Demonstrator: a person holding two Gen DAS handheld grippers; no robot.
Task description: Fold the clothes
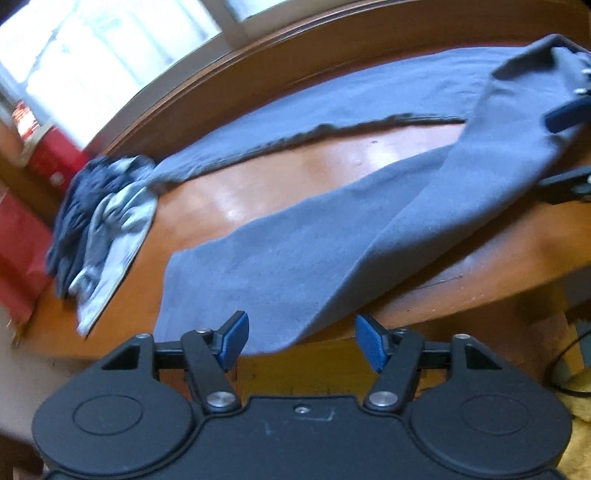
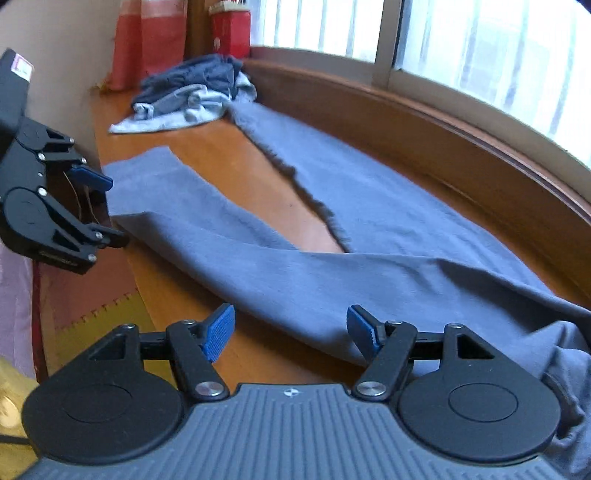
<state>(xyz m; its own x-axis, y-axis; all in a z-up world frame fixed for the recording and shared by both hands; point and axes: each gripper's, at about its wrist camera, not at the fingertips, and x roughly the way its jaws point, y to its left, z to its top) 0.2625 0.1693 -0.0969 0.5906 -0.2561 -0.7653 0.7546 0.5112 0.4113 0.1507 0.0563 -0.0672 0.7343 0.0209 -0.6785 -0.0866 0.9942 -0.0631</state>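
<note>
I note the wooden surface (image 2: 229, 155) beneath the window (image 2: 480, 48) as the largest item, running the full width of both views. Spread across it lies the blue-grey garment (image 2: 369, 206), long and bent back on itself into two limbs with bare wood showing between them; one limb has a frayed, dark edge, and the near limb reaches the front edge of the wood. At the far end, touching that garment's tip, I record a heap of crumpled clothes (image 2: 195, 92), dark blue over pale grey. Behind the heap stand red containers (image 2: 229, 33) by the wall.

My left gripper (image 1: 301, 341) hovers at the hem of the near limb, jaws apart, cloth ahead of the pads but not pinched. My right gripper (image 2: 291, 330) sits over the garment's other end, jaws likewise apart with cloth lying below them, nothing clamped. Views are blurred.
</note>
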